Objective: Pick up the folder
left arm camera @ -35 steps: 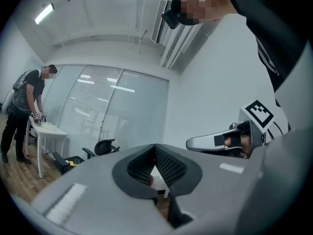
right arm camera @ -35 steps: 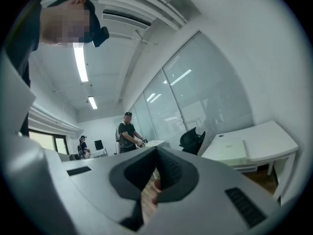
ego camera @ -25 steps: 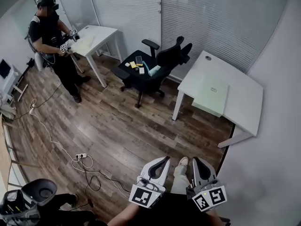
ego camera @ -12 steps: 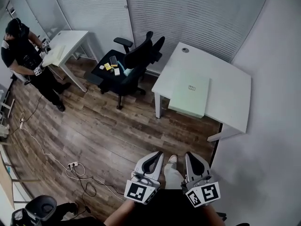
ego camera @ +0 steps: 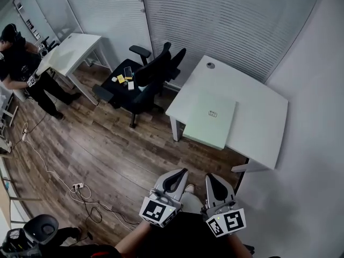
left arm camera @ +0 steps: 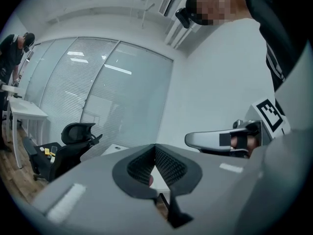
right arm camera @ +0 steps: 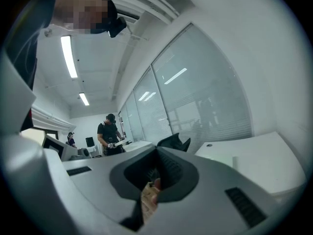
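Note:
The folder (ego camera: pixel 210 117) is pale green and lies flat on the near corner of a white table (ego camera: pixel 252 122); its near edge juts slightly over the table edge. Both grippers hang low in the head view, over the wooden floor and well short of the table. My left gripper (ego camera: pixel 181 171) is shut with nothing in it, and its jaws meet at a point (left arm camera: pixel 155 146) in the left gripper view. My right gripper (ego camera: pixel 208 177) is beside it and also shut and empty, its tips together (right arm camera: pixel 157 149). The white table (right arm camera: pixel 254 158) shows ahead in the right gripper view.
A black office chair (ego camera: pixel 152 75) with small items on its seat stands left of the table. A second white table (ego camera: pixel 72 50) and a standing person (ego camera: pixel 19 61) are at the far left. Cables and a power strip (ego camera: pixel 78 186) lie on the floor. A white wall runs along the right.
The table and folder have come nearer and shifted left in the head view. The other person has slid to the left edge. Both grippers stayed shut.

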Demonstrator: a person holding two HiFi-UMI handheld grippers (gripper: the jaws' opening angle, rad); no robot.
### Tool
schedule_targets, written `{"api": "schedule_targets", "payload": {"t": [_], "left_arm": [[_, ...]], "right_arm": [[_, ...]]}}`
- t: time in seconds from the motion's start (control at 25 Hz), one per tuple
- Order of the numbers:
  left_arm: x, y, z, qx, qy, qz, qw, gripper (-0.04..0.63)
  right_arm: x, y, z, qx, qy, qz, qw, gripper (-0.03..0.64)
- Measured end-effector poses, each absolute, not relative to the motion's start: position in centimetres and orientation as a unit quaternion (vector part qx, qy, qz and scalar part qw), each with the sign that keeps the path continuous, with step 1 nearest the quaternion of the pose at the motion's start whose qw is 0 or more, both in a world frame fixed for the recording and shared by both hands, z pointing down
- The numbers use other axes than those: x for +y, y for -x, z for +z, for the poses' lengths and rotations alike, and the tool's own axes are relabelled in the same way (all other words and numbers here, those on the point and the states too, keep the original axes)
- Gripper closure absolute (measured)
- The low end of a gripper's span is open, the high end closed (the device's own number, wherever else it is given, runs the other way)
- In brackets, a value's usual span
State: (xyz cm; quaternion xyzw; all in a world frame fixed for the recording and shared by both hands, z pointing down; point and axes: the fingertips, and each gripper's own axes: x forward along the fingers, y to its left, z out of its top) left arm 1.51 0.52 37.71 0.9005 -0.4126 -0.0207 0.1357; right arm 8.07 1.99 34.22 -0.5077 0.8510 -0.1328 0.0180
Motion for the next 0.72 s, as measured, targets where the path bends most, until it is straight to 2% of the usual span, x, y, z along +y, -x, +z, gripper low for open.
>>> {"api": "schedule_targets", "payload": {"t": [0.24, 0.48, 0.72], "left_arm": [[-2.6, -3.0, 38.9, -0.422, -0.894, -0.04, 0.146, 0.591], [-5.2, -2.7, 42.2, -0.429, -0.882, -0.028, 0.194, 0.59], [-8.8, -2.9, 47.4, -0.397, -0.869, -0.017, 0.295, 0.588]], "right_arm": [[0.3, -10.9, 35.2, 0.851, 0.506, -0.139, 0.014, 0.615], [-2.5, -10.1, 36.4, 0.86, 0.486, -0.155, 0.0, 0.615], [-6.6, -9.7, 38.6, 0.85, 0.495, -0.182, -0.009, 0.615]]}}
